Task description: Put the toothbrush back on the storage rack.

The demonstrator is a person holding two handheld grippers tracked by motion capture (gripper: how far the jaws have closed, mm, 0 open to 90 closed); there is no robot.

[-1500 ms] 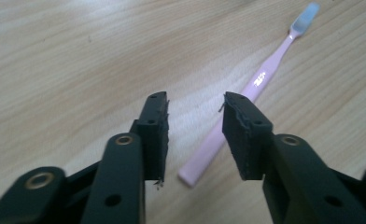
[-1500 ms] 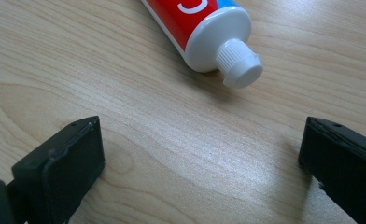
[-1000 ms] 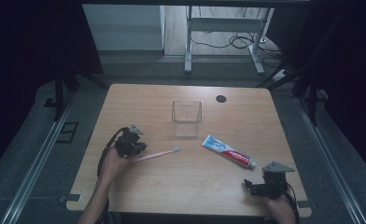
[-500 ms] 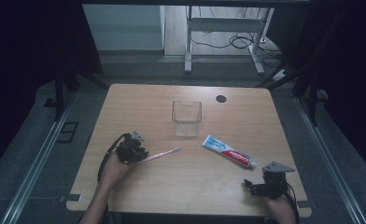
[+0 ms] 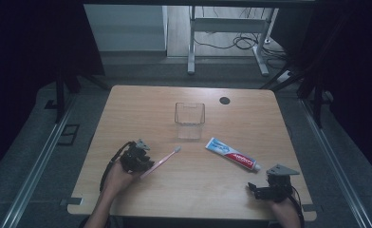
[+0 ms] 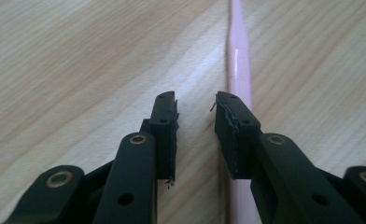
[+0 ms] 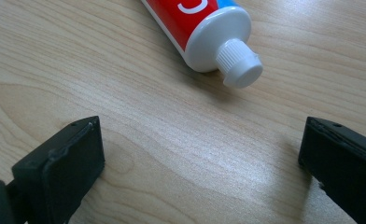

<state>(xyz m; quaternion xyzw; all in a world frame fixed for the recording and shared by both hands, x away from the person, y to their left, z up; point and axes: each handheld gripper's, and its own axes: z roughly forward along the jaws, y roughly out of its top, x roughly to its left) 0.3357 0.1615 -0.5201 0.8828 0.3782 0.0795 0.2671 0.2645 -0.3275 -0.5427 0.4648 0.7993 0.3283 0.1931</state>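
Currently the left gripper is positioned near the front-left corner of the table, with its jaws slightly parted and nothing pressed between them; the jaws have just been opening. In the left gripper view, bare wood is seen in the narrow gap, and the toothbrush handle is seen passing beneath the right-hand jaw, not between the pads. The handle is therefore offset to one side of the gap, running almost parallel to the jaws and away from them.

In the high view, the toothbrush is laid flat on the table, its long axis directed diagonally from the left gripper toward the cup at the table's centre. Its bristle end is the far end, near the cup; its handle end is at the gripper. The left hand is clearly the nearer one to it.

A small sideways shift is judged necessary before the handle can be centred in the gap and closed upon.

The right gripper is rested near the front-right corner, jaws wide apart and empty. The toothpaste is laid just ahead of it, cap toward the jaws, not touched.
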